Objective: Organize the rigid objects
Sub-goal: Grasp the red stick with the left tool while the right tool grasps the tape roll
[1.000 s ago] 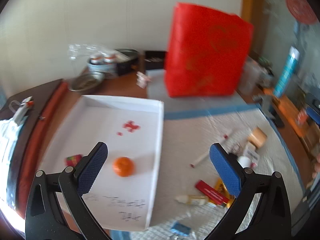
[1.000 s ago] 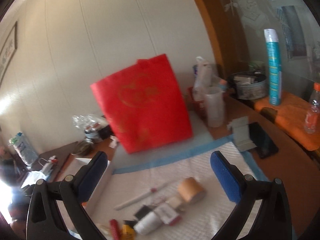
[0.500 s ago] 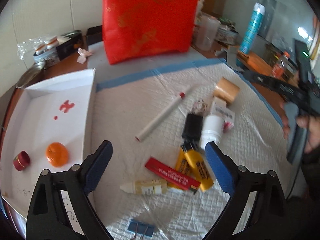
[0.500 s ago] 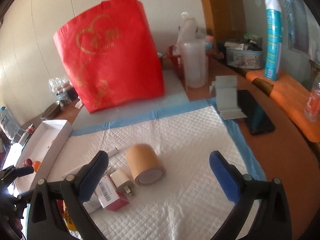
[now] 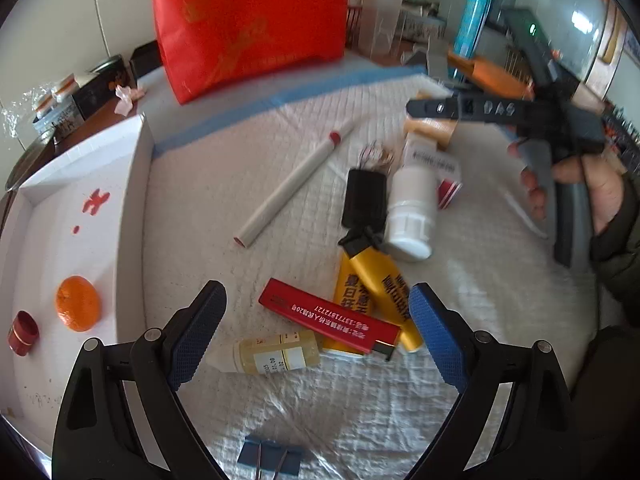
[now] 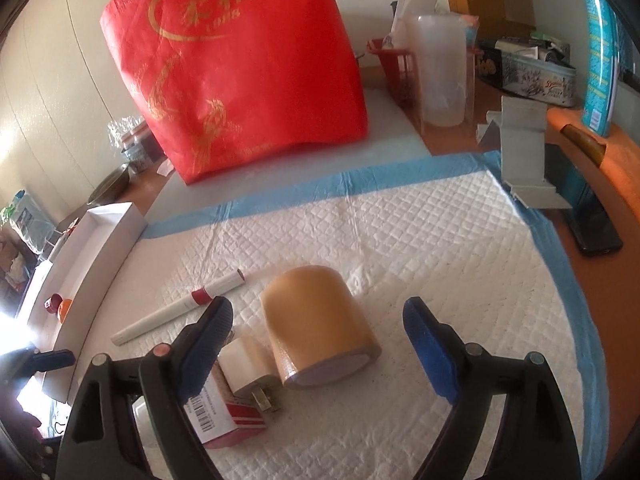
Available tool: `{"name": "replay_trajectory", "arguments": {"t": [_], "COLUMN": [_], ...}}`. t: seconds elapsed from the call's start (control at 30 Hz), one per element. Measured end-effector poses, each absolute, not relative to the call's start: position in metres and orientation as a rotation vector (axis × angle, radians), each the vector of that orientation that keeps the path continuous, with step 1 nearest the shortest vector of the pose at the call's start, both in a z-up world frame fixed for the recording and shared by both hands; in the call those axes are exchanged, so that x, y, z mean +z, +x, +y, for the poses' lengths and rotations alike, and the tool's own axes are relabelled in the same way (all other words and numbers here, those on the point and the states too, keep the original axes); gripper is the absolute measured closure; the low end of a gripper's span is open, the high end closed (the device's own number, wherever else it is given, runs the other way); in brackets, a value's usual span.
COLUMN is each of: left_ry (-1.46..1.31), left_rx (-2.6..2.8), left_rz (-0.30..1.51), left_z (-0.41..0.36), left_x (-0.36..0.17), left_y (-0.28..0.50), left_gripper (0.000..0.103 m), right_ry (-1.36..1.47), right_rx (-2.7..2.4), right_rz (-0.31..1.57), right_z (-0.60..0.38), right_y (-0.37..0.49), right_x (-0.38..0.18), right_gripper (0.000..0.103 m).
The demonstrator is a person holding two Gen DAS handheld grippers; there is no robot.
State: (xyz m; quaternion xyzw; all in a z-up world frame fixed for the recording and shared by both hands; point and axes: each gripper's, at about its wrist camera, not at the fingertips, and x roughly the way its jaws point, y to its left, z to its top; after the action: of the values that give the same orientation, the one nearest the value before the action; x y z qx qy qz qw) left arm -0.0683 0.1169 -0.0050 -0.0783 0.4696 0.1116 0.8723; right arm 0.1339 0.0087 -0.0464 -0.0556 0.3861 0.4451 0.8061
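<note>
Two yellow tubes (image 5: 376, 280), one red box (image 5: 328, 314) and one tangerine (image 5: 77, 303) lay on the quilted pad (image 5: 400, 400); both grippers, left (image 5: 316, 332) and right (image 6: 316, 336), gaped empty, the right's jaws just narrowing.

Lived-in home, cluttered wooden table (image 6: 568, 240), red gift bag (image 6: 240, 72), biscuit tin (image 6: 536, 80)

Cream panelled wall (image 6: 60, 80); brown wooden table (image 6: 624, 216); bright daylight at left.
</note>
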Motion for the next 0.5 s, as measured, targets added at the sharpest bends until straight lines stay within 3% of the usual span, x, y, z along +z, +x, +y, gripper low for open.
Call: {"name": "replay_trajectory", "arguments": {"t": [0.13, 0.2, 0.27, 0.33, 0.37, 0.5], "left_ry": [-0.201, -0.229, -0.263, -0.253, -0.266, -0.289], "left_rx": [0.246, 0.226, 0.198, 0.216, 0.226, 0.29], "left_rz": [0.994, 0.987, 0.983, 1.004, 1.01, 1.038], "left_z": [0.123, 0.126, 0.13, 0.133, 0.137, 0.143], "left_x": [-0.011, -0.011, -0.01, -0.011, -0.012, -0.019], "left_y": [-0.068, -0.071, -0.074, -0.076, -0.078, -0.077], "left_gripper": [0.01, 0.023, 0.053, 0.069, 0.07, 0.07], "right_ry": [-0.115, -0.117, -0.122, -0.12, -0.114, -0.115], "right_rx": [0.961, 0.971, 0.976, 0.976, 0.981, 0.969], "right_rz": [0.843, 0.855, 0.87, 0.881, 0.891, 0.903], "right_z": [0.011, 0.012, 0.014, 0.014, 0.014, 0.014], "right_y": [0.135, 0.135, 0.135, 0.137, 0.137, 0.139], "right_x": [-0.05, -0.051, -0.054, -0.056, -0.057, -0.059], "right_gripper": [0.017, 0.027, 0.038, 0.047, 0.053, 0.053]}}
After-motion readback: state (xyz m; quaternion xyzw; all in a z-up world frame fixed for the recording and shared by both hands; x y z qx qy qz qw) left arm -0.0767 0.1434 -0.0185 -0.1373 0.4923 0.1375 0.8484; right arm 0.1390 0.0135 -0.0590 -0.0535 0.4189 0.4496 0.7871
